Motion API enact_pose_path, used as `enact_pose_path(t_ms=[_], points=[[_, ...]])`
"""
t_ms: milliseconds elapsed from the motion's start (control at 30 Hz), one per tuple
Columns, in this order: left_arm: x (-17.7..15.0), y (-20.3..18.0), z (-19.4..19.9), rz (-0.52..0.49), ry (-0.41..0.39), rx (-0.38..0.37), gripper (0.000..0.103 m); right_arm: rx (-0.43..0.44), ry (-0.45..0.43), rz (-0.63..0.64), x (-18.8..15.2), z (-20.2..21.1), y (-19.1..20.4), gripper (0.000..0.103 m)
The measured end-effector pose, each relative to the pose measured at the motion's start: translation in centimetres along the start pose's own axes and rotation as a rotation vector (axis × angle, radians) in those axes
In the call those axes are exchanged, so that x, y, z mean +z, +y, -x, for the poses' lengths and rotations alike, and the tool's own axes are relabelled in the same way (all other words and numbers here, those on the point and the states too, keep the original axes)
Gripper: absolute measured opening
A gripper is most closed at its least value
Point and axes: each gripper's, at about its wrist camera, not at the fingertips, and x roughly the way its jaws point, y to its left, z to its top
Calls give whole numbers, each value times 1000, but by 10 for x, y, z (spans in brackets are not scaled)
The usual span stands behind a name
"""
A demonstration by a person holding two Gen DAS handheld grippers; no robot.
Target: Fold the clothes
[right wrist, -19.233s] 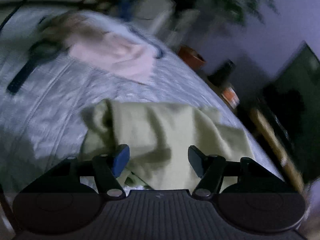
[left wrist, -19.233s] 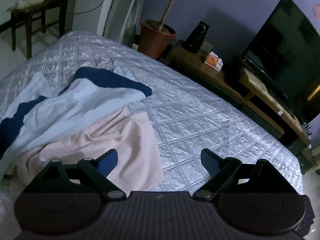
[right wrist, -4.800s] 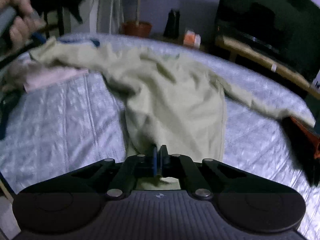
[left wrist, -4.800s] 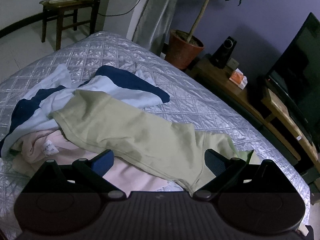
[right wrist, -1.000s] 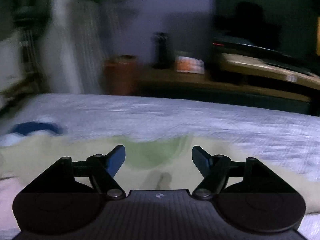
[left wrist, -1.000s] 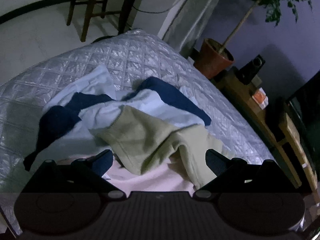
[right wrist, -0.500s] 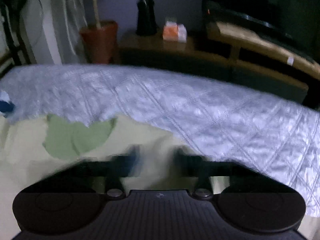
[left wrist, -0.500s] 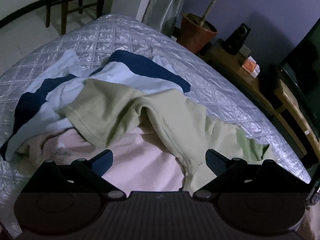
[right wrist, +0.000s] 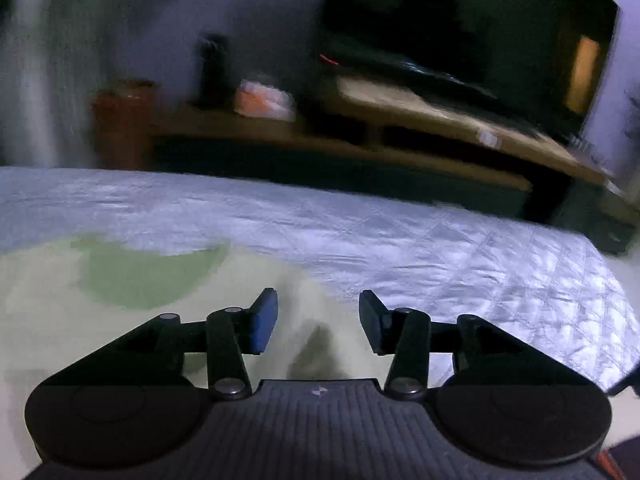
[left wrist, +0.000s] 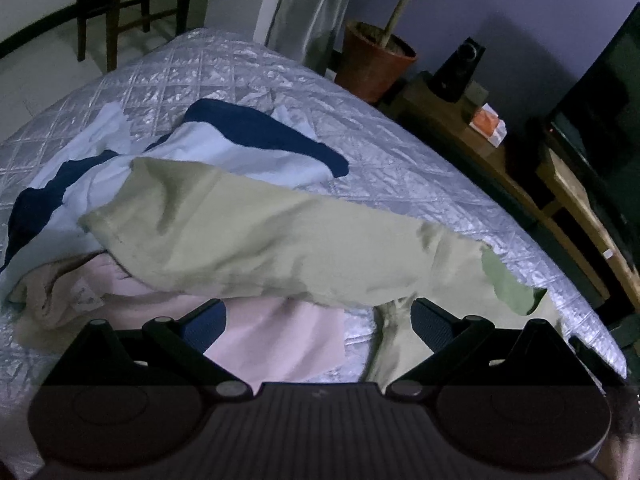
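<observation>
Left gripper (left wrist: 318,322): low in the left wrist frame, its fingers (left wrist: 208,322) spread wide and holding nothing; pink cloth shows between them.

Right gripper (right wrist: 318,326): low centre of the right wrist frame, fingers (right wrist: 264,324) parted with a clear gap, nothing pinched; green cloth lies under and between them.

Green shirt (left wrist: 280,240): stretched across the middle of the left wrist frame, from centre left down to lower right, draped over the other clothes; its brighter green inner neck (left wrist: 508,288) shows at the right end. In the right wrist view it fills the lower left, blurred.

Pink garment (left wrist: 276,340): lower centre, partly under the green shirt, spreading toward the left fingers.

Blue and navy garment (left wrist: 248,144): upper left of centre, crumpled behind the green shirt and partly covered by it.

Bed (left wrist: 400,168): silver quilted cover carrying all the clothes, bare toward the upper left and right of the frame.

Plant pot (left wrist: 376,60): terracotta, top centre, on the floor just past the bed.

Speaker (left wrist: 458,70): dark, upper right, on the low wooden TV stand (left wrist: 500,168).

Orange box (left wrist: 488,124): on the stand, just right of the speaker.

Television (left wrist: 600,120): dark screen at the right edge.

Wooden chair (left wrist: 132,4): top left, with pale shoes on the seat.
</observation>
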Motion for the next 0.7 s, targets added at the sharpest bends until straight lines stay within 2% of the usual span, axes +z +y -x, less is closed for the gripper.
enact_pose_path(t_ms=[100,267,300,367,433,500,567,633,700], points=[[-1,-1,1,0,-2,0,98,126,42,109,-50,41,45,71],[-2,-2,3,-1,-6,-1,98,335,111,290,-132,108,121,70],[-2,-2,4,-1,-7,-1,98,328,64,285,-145,120,133,71],[-3,-2,4,-1,-9,-1,98,357,63,312,-157,138,157,70],[-3,-3,5,-5,-8,-1,98,478,93,416,-171,163,183,68],[-5,-4,5,-13,-2,-7,98,571,146,462,-178,179,191,68],[-7,-5,5,-27,2,-12,98,581,160,404,-167,181,176,69],[-10,-8,5,-49,4,-15,98,535,142,281,-143,165,149,70],[-14,-11,3,-68,9,-13,99,433,104,277,-115,139,130,73]])
